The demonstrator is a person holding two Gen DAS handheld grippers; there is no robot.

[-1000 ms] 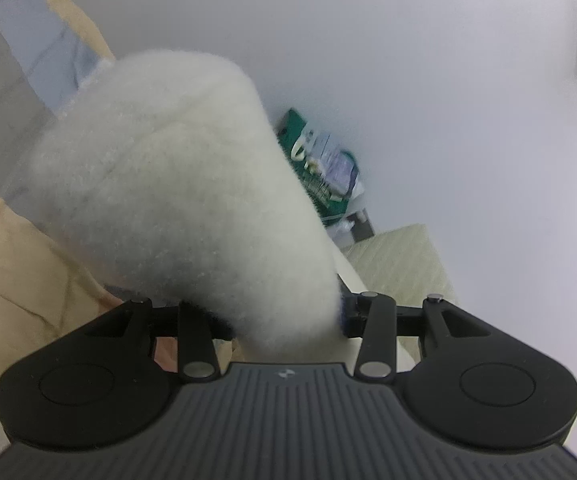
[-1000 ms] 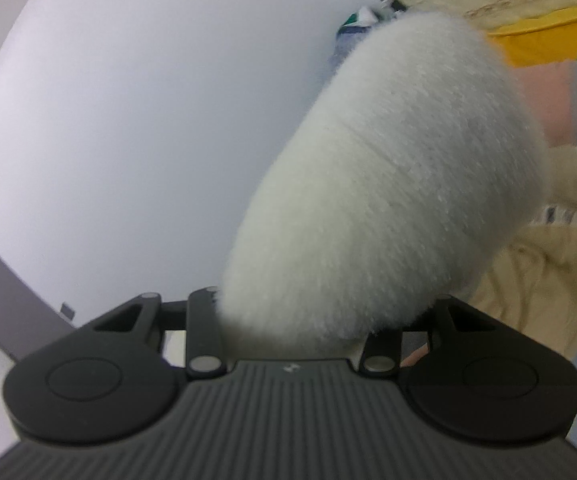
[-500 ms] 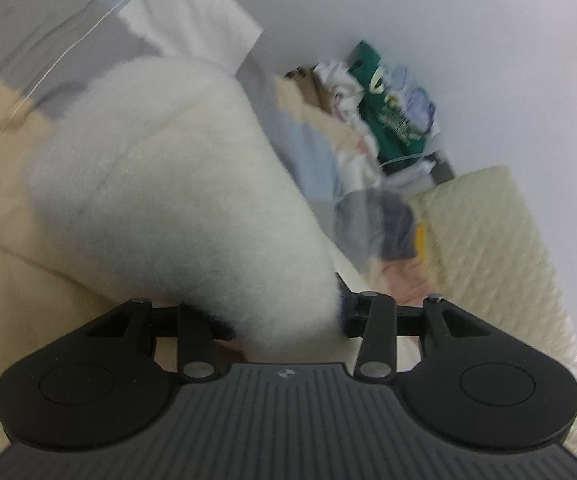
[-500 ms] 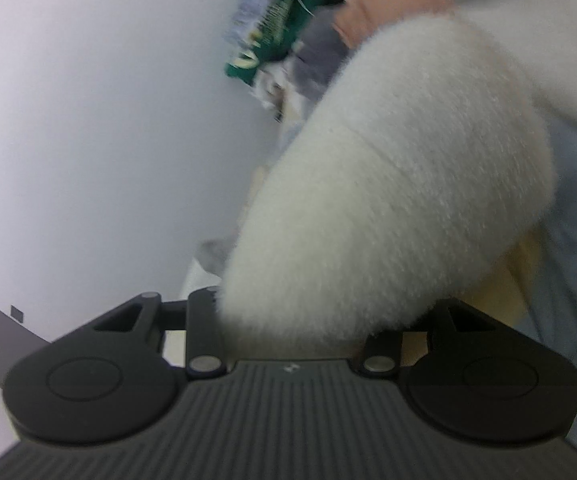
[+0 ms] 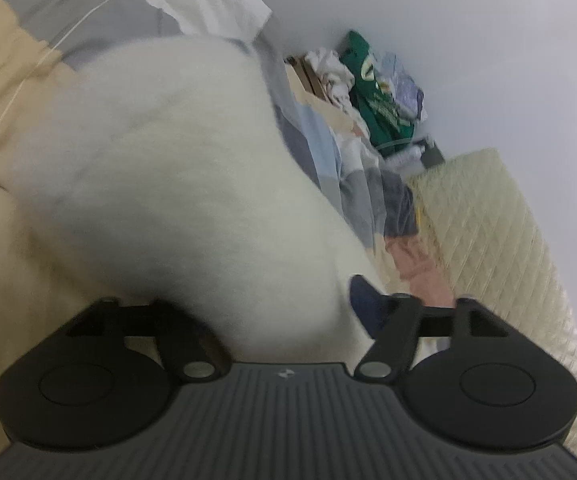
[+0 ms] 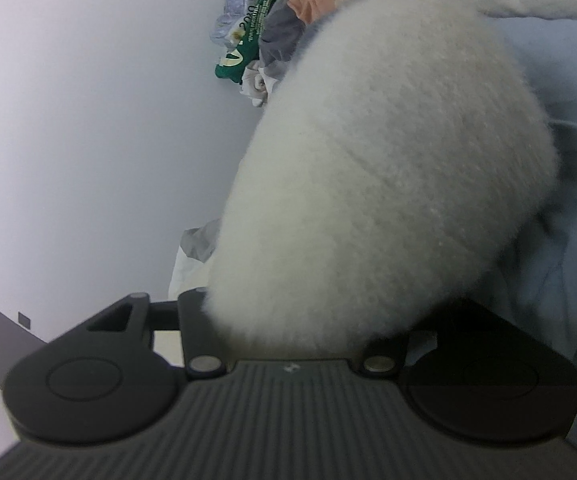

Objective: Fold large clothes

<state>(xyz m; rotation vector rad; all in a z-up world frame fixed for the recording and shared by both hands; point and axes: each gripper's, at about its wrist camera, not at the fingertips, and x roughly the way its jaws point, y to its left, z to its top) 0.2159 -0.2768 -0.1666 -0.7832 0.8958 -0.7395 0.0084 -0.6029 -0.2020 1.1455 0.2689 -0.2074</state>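
Note:
A fluffy white fleece garment (image 5: 160,168) fills the left wrist view, bunched up and lying low over the beige and grey bed cover (image 5: 4,92). It sits between the fingers of my left gripper (image 5: 272,280), whose jaws are opening. One blue pad (image 5: 362,300) shows bare beside the fleece. In the right wrist view the same fleece garment (image 6: 388,152) bulges out of my right gripper (image 6: 300,300). Its jaws are opening too, and the fleece hides the fingers and still fills the gap between them.
A heap of clothes with a green garment (image 5: 380,116) lies against the white wall, also the green garment (image 6: 248,44). A quilted cream pad (image 5: 496,232) and a pink cloth (image 5: 416,256) lie to the right. Light blue bedding (image 6: 560,240) spreads under the right gripper.
Both grippers have come down with the fleece from in front of the wall to just over the bed. The left gripper's finger links have spread wider, baring a blue pad.

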